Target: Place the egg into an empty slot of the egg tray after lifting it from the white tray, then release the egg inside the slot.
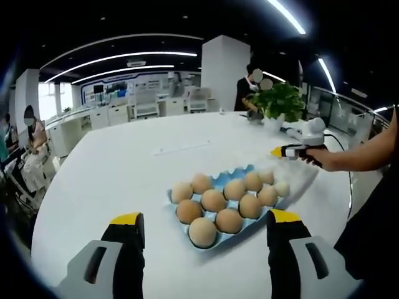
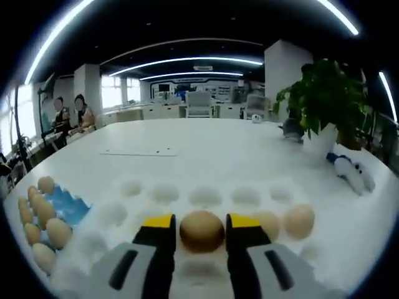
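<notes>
In the left gripper view, the left hand-held gripper (image 1: 206, 227) hangs released at the bottom of the frame, jaws wide apart, the blue egg tray (image 1: 218, 182) just above centre on the white worktop (image 1: 118, 168). In the right gripper view that egg tray (image 2: 67, 205) sits at lower left, its far end bare. At bottom centre the right hand-held gripper (image 2: 201, 232) brackets a brown egg (image 2: 202, 230) in the white tray (image 2: 206, 196); the jaws seem to touch it, though blur hides whether they grip. Squeeze gently, then lift straight up, clear of the neighbouring eggs (image 2: 287, 221).
</notes>
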`<state>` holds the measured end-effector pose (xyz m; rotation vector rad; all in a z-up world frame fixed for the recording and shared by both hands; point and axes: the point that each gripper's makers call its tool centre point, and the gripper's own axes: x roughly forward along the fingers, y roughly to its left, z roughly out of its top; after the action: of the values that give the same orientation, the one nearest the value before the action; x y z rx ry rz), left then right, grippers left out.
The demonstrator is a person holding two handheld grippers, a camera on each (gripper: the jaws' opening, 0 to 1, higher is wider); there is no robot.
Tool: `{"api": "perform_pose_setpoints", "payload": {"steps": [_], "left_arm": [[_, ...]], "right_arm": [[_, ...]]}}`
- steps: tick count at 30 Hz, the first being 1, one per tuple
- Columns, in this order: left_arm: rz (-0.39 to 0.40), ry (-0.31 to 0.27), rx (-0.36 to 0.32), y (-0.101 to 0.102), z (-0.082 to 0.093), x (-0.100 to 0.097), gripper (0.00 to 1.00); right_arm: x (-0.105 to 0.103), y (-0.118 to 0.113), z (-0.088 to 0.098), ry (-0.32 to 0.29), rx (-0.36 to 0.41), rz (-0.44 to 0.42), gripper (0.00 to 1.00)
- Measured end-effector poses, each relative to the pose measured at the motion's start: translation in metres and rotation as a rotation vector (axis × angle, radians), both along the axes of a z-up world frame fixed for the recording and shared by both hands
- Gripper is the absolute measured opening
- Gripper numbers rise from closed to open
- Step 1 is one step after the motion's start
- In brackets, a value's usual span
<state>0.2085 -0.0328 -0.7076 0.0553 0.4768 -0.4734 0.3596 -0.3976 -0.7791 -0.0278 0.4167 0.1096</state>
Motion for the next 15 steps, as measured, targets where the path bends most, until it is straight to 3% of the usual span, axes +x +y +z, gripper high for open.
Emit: {"api": "perform_pose_setpoints", "payload": {"steps": [10,15], "left_arm": [[-0.004,-0.009,0.002,-0.001,0.003,0.0,0.81],[0.004,-0.008,0.003,0.003,0.002,0.0,0.81]], "right_arm": [[-0.003,-0.002,0.004,0.001,0.033,-0.006,0.27],[-0.004,0.004,0.037,-0.088,0.084,-0.016,0.27]]}}
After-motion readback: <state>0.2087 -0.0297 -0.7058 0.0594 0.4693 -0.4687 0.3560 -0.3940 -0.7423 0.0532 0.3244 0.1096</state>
